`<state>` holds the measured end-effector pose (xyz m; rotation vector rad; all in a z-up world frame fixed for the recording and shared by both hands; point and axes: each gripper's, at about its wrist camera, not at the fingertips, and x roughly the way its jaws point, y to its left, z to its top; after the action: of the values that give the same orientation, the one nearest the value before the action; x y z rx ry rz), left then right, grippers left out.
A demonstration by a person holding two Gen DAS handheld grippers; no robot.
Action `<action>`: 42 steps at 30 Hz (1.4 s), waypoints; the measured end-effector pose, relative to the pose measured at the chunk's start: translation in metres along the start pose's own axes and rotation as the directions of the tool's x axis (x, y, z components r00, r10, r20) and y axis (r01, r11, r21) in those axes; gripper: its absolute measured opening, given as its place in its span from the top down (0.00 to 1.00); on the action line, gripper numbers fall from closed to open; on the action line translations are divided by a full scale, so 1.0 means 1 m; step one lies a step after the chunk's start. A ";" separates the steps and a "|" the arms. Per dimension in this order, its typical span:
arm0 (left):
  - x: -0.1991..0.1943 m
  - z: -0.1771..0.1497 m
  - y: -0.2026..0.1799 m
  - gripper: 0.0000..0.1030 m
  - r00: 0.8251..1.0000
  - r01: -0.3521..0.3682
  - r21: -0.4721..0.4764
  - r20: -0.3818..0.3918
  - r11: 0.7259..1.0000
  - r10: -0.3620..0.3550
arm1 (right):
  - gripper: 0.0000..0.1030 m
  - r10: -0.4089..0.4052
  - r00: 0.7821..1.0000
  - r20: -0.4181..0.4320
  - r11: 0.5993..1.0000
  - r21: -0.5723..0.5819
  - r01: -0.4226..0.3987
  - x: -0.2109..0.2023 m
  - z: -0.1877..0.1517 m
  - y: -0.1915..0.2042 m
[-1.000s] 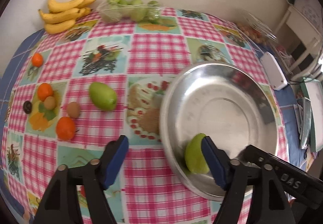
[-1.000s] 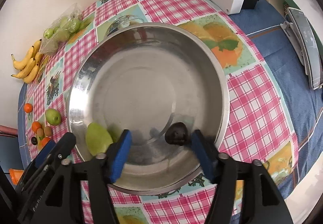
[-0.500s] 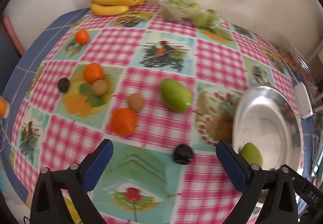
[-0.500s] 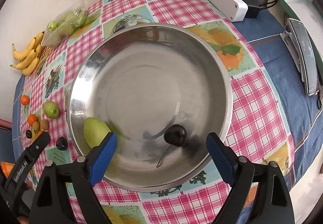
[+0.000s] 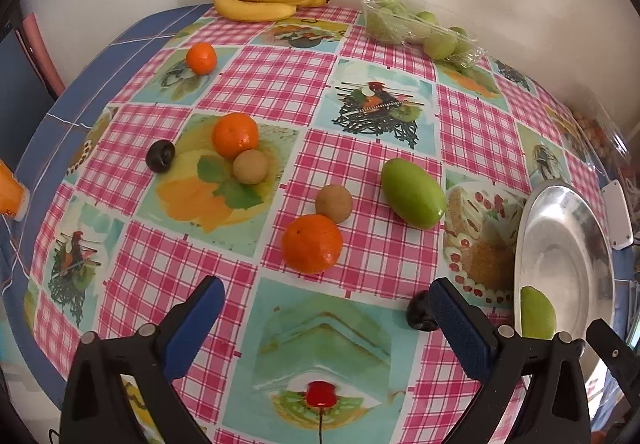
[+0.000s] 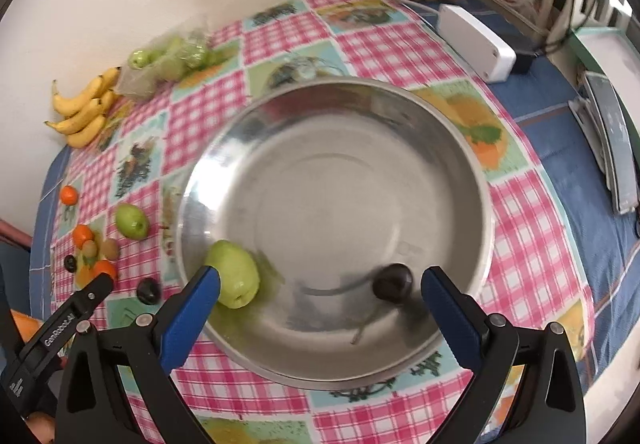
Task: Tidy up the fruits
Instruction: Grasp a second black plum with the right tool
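With a plum (image 6: pixel 392 286) and a mango (image 6: pixel 236 274) lying in the bowl (image 6: pixel 460 148), the right gripper (image 6: pixel 320 292) opens empty above it, while the left gripper (image 5: pixel 326 318), wide and empty, must next close on an orange (image 5: pixel 312 244).

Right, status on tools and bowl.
Left tool open, empty, over cloth. Right tool opening, empty, above round steel bowl. Bowl holds green mango, dark plum. Nothing blocking.
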<state>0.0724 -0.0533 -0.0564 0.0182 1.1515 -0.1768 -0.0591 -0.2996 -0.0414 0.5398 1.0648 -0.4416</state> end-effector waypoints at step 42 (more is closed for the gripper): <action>-0.037 0.037 0.086 0.00 0.987 0.049 -0.129 0.158 0.990 -0.029 | 0.04 0.277 0.959 -0.061 0.934 -0.217 -0.284 0.024 -0.017 0.151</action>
<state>0.1044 0.0324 -0.0145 -0.1337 1.0060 -0.1338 0.0268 -0.1720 -0.0391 0.4885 1.0309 -0.0598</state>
